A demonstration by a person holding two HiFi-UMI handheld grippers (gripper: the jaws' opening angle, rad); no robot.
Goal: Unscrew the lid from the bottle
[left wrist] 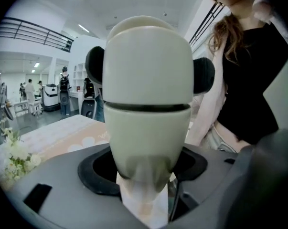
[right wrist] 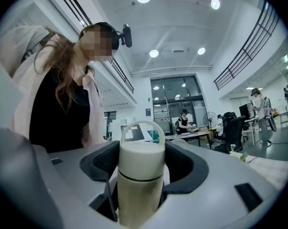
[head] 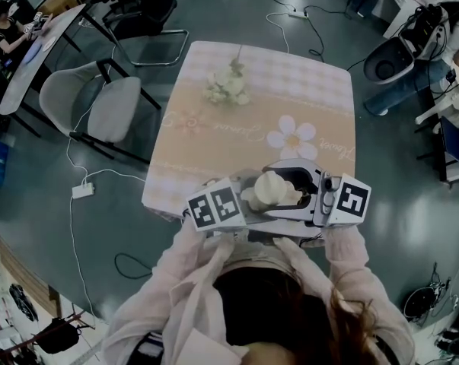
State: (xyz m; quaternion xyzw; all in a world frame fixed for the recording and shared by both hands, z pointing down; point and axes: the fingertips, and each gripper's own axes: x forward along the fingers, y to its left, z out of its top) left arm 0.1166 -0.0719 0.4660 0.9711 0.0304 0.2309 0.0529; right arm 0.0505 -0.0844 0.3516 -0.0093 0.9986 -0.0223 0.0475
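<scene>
At the table's near edge, right by the person, the cream bottle sits upright between both grippers (cannot tell if it rests on the cloth or is lifted). The left gripper is clamped low on the bottle body. The right gripper is closed on the lid. The lid has a loop handle on top and its seam looks tight, so it is judged fully seated.

Step in hand: break the lid loose. The left should hold the body dead still, no tilt. The right should turn about the bottle's own axis, pads square on the lid and clear of the seam. It likely needs short turns with regrips. The smooth shell may slip, so squeeze first, then twist. The flowers lie toward the table's far side, well apart.
</scene>
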